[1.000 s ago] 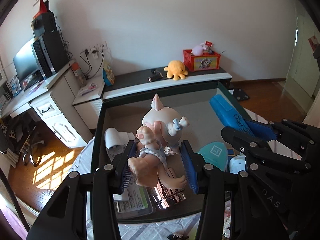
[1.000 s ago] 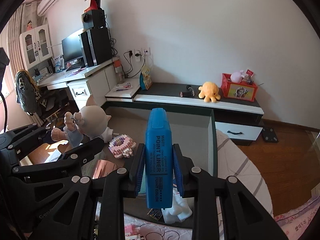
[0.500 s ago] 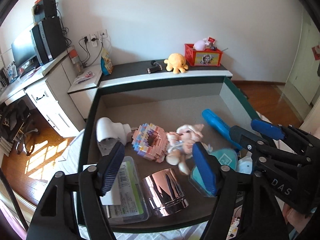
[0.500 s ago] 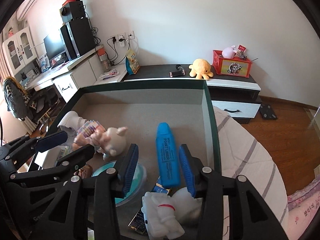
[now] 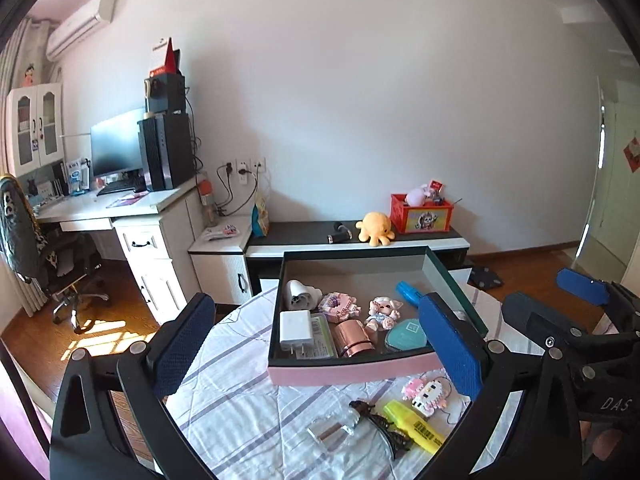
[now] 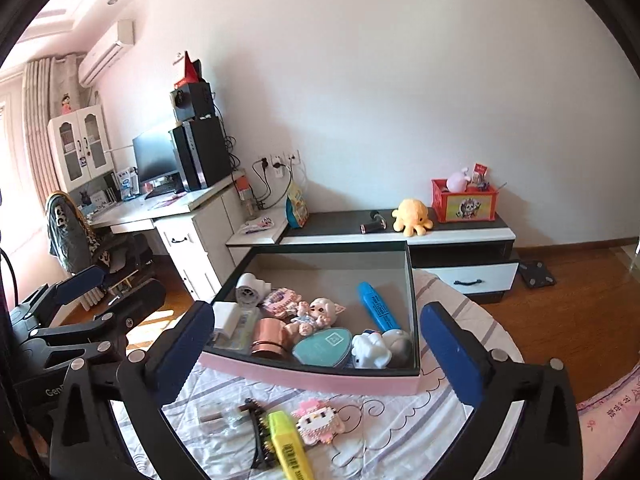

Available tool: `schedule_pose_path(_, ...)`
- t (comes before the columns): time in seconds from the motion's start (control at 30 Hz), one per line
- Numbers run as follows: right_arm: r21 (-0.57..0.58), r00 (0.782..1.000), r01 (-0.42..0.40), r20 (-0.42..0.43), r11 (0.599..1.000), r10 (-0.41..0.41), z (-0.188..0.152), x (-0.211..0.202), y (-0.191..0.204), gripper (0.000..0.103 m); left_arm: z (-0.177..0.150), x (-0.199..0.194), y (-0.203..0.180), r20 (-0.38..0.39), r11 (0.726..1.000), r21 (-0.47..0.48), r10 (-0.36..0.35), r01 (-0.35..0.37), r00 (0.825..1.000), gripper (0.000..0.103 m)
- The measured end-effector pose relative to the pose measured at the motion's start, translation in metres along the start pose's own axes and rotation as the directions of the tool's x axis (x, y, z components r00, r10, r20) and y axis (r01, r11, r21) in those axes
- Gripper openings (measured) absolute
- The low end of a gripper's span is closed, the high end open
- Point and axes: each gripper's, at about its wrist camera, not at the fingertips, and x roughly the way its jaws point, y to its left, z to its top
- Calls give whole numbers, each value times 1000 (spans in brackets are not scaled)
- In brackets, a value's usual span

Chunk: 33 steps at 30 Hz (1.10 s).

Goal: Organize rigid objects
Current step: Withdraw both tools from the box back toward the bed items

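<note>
- Step in hand, as I judge it: between placements. The pink-walled box [image 6: 308, 376] on the tabletop [image 5: 240, 400] already holds a blue highlighter [image 6: 378, 306], a pig doll [image 6: 318, 314], a copper cylinder [image 6: 268, 336], a teal case [image 6: 322, 346], a white charger [image 5: 296, 326] and other small pieces.
- Four things lie loose on the striped cloth in front of the box: a yellow highlighter [image 6: 290, 446], a pink block figure [image 6: 316, 424], a dark hair clip [image 6: 258, 436] and a small clear item [image 6: 218, 416] that may be a bottle; it is too blurred to name.
- The next move, I think, calls for lowering one tool onto a loose piece. The yellow highlighter lies closest to the right one and wants a grip across its narrow sides, then a lift over the pink front wall.
- The left hand-held gripper [image 5: 320, 348] hangs above the tabletop with its blue pads spread wide, holding nothing and touching nothing.
- The right hand-held gripper [image 6: 320, 352] is likewise spread wide and empty, framing the box front from above, clear of the loose things.
</note>
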Motion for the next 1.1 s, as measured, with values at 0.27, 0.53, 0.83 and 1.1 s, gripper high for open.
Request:
schedule_pose_path(0.27,-92,991,75,115,993,-64,-24,-92,49,103,-26,-102,9,113,996,-15,92,-91,989,103)
schedule_pose_path(0.53,-98,978,124,181,987,-105,-52,-168,74,103,-53,-178,5,185,995,-23,102,-99,978,103)
schedule_pose_path(0.83,-101,970,143,214,985,-118,-72,-213,82,103,-64,-223,-1,242,996,-23,94,-91,966,103)
schedule_pose_path(1.1,-107,956,164,261,981,-131,-77,-236,87,103,-66,-239,0,269,996,-40,87,-79,959,103)
